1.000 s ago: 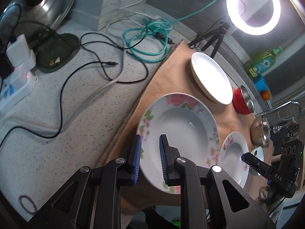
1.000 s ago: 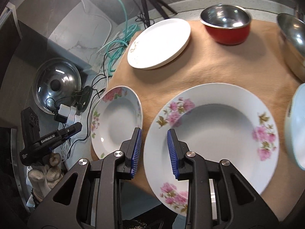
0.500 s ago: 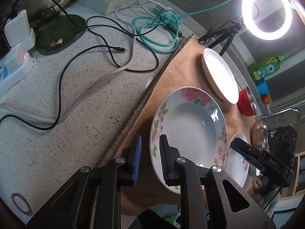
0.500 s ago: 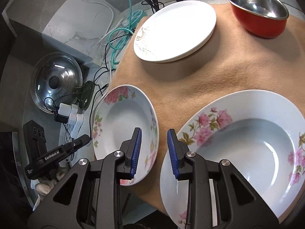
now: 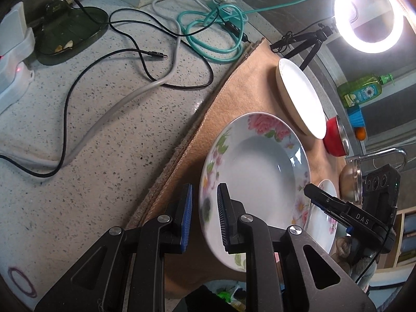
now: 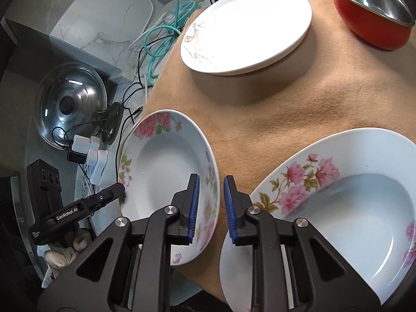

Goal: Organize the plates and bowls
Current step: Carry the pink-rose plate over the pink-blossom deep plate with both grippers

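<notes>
Home kitchen: faucet [image 5: 390, 153], dish soap [image 5: 362, 91], countertop [image 5: 91, 135].

From my left wrist, my own fingers cover the near rim of the small floral plate [image 5: 260, 176], so I can't tell whether the pads are touching it. Behind it, the big floral plate [image 5: 321, 213] is mostly hidden by that plate and by my right gripper [image 5: 312, 193]. The steel bowl [image 5: 349, 184] shows only a sliver, and the ring light [image 5: 368, 13] is cut off by the top edge. From my right wrist, the big plate runs off the right edge and under my finger. The red bowl [image 6: 371, 18] is clipped at the top corner. My gloved hand [image 6: 65, 252] is half hidden behind the left gripper [image 6: 114, 192].
</notes>
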`<state>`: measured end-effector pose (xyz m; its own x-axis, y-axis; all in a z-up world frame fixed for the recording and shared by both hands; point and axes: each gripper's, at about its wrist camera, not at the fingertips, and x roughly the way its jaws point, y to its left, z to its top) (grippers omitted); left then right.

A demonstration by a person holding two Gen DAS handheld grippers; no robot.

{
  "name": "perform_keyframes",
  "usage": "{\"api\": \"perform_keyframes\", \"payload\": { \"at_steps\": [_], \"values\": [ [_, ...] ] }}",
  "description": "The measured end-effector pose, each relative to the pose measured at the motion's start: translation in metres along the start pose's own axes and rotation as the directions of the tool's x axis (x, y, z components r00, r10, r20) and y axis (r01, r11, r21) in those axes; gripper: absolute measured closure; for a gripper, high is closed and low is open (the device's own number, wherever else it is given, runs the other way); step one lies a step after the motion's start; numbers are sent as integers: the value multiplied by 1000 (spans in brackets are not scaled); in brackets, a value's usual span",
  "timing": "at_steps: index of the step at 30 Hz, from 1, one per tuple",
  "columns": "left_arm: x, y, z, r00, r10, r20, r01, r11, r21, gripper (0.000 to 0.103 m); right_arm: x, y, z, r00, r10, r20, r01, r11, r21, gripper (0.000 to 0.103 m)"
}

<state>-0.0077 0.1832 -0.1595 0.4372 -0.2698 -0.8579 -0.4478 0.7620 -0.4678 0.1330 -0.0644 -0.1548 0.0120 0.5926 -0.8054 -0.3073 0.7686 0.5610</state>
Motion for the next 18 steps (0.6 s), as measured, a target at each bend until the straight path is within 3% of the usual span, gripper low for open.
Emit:
{"api": "perform_keyframes", "payload": {
  "at_steps": [3,8,18],
  "values": [
    [2,-2,0,1000,2,-6,-2,1000,6,92,4,-2,2,1000,8,-12,-8,1000,8,89],
    [2,-4,0,1000,21,-4,-20,1000,24,93,5,-2,1,1000,3,-17,-2,1000,6,94],
    [2,-11,0,998,65,13,-66,995,70,93,3,2,0,1000,-17,-12,17,1000,-18,94]
  ]
}}
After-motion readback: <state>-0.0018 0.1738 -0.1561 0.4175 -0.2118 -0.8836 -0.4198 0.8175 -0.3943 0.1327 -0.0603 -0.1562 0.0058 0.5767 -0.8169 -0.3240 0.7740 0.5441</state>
